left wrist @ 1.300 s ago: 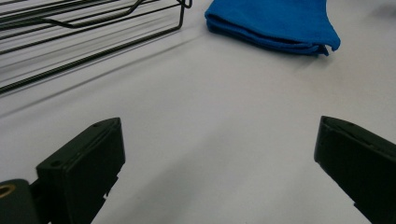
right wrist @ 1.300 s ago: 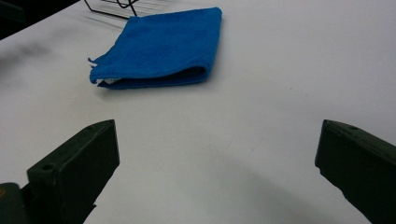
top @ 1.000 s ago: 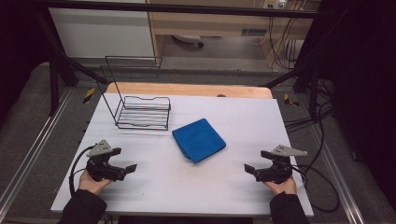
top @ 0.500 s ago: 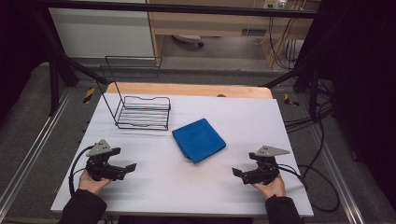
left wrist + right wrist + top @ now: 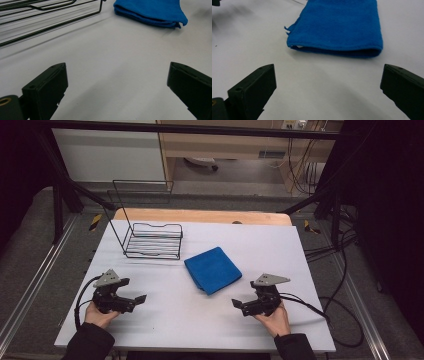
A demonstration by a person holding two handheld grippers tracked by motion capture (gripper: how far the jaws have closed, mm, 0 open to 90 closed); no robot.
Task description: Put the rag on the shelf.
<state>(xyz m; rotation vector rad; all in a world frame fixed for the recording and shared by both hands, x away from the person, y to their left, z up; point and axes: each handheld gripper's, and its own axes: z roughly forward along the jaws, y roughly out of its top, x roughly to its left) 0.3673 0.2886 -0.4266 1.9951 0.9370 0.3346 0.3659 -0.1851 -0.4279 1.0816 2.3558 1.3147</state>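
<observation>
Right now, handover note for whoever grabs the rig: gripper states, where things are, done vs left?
Left gripper: open, empty, low over the white table, near-left.
Right gripper: open, empty, near-right, jaws aimed at the cloth and short of it.
Folded blue terry cloth: flat mid-table, untouched, rounded fold edge facing the right gripper.
Black wire rack: far-left, nothing in it, apart from the cloth.
Done: nothing visible yet.
Left: probably grasp the cloth, likely with the right gripper; where it should go can't be told.
</observation>
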